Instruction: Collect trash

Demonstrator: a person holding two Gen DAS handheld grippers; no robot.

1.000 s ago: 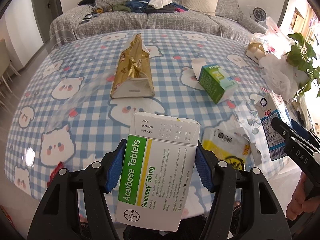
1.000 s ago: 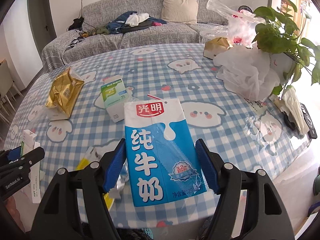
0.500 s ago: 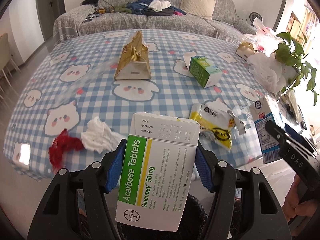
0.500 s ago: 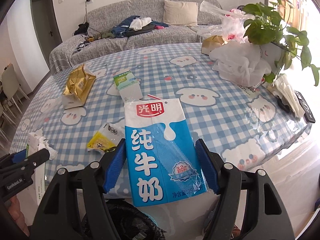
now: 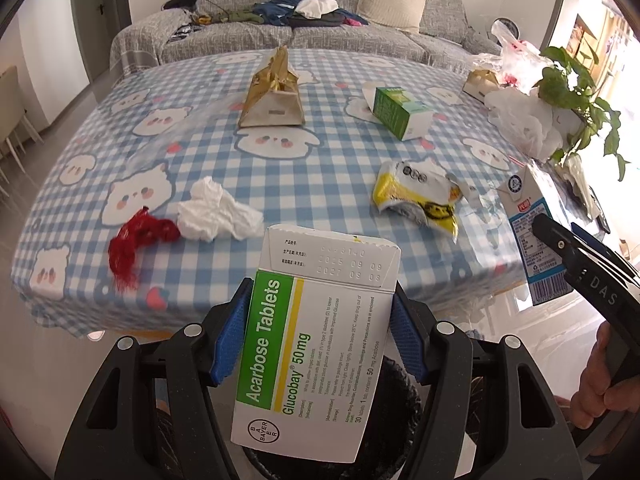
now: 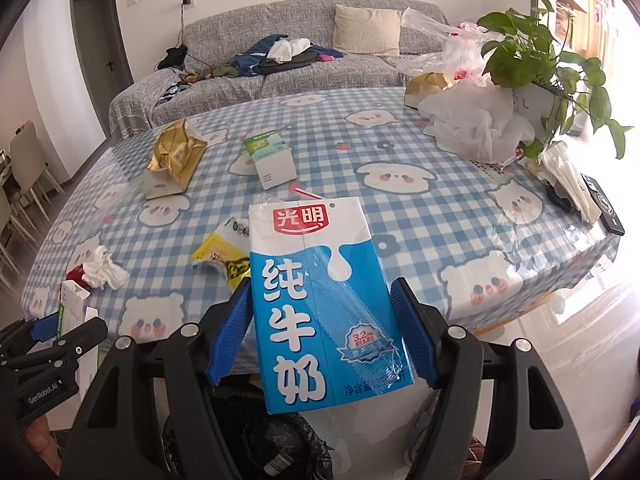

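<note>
My left gripper [image 5: 318, 328] is shut on a white and green Acarbose tablet box [image 5: 316, 344], held past the table's near edge above a black-lined bin [image 5: 400, 420]. My right gripper [image 6: 320, 332] is shut on a blue and white milk carton [image 6: 320, 300], also over the black bin bag [image 6: 264, 432]. On the checked tablecloth [image 5: 312, 168] lie a gold packet [image 5: 274, 92], a green box [image 5: 400, 112], a yellow wrapper [image 5: 420, 196], a white crumpled tissue [image 5: 218, 216] and a red net [image 5: 136, 240]. The right gripper with its carton [image 5: 536, 236] shows at the left wrist view's right edge.
A potted plant [image 6: 532, 52] and white plastic bags [image 6: 476, 124] crowd the table's right side, with a black remote [image 6: 604, 208] at its edge. A grey sofa [image 6: 296, 56] with clothes stands behind. Chairs [image 6: 28, 168] stand at the left. A person's hand [image 5: 596, 380] grips the right handle.
Both grippers have drawn back from over the table to beyond its near edge, still holding their items. The tissue, red net and the bin below have come into view.
</note>
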